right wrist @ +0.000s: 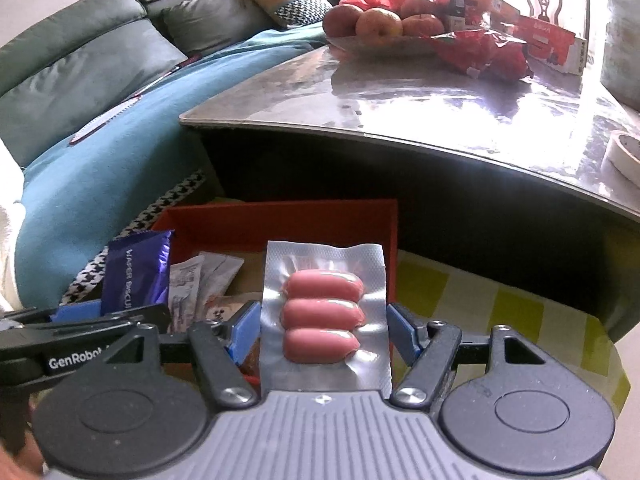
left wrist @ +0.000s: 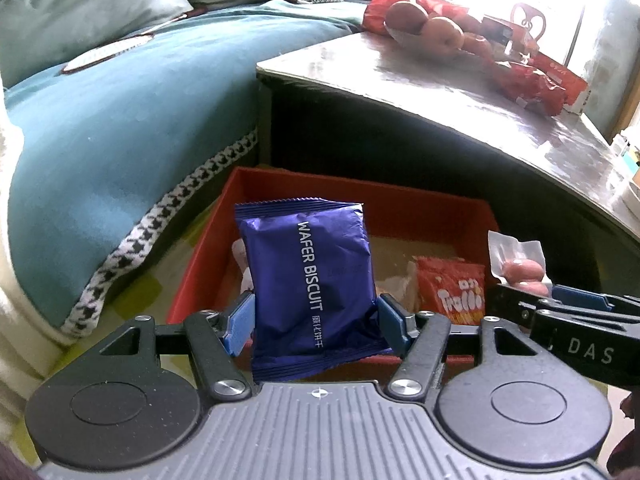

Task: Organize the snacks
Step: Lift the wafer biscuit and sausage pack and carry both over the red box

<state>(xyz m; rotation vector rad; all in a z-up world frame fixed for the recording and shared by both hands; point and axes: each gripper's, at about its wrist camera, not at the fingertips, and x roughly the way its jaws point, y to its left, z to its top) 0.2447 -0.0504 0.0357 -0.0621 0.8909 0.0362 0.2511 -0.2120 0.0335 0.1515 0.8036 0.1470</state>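
Observation:
My left gripper (left wrist: 316, 320) is shut on a purple wafer biscuit packet (left wrist: 308, 276) and holds it upright over the near edge of a red box (left wrist: 360, 196) on the floor. My right gripper (right wrist: 324, 328) is shut on a clear vacuum pack of three pink sausages (right wrist: 324, 308), held over the box's right side (right wrist: 280, 216). The sausage pack (left wrist: 520, 264) and right gripper show at the right of the left wrist view. The biscuit packet (right wrist: 136, 272) shows at the left of the right wrist view. Inside the box lie an orange Trolli bag (left wrist: 450, 288) and pale sachets (right wrist: 204, 276).
A glossy low table (right wrist: 400, 92) stands just behind the box, carrying a bowl of apples (right wrist: 376, 24), red snack bags (right wrist: 480, 52), red cartons (right wrist: 552, 36) and a tape roll (right wrist: 624, 156). A teal sofa (left wrist: 120, 120) with grey cushions is at the left. The floor mat is yellow-checked (right wrist: 500, 304).

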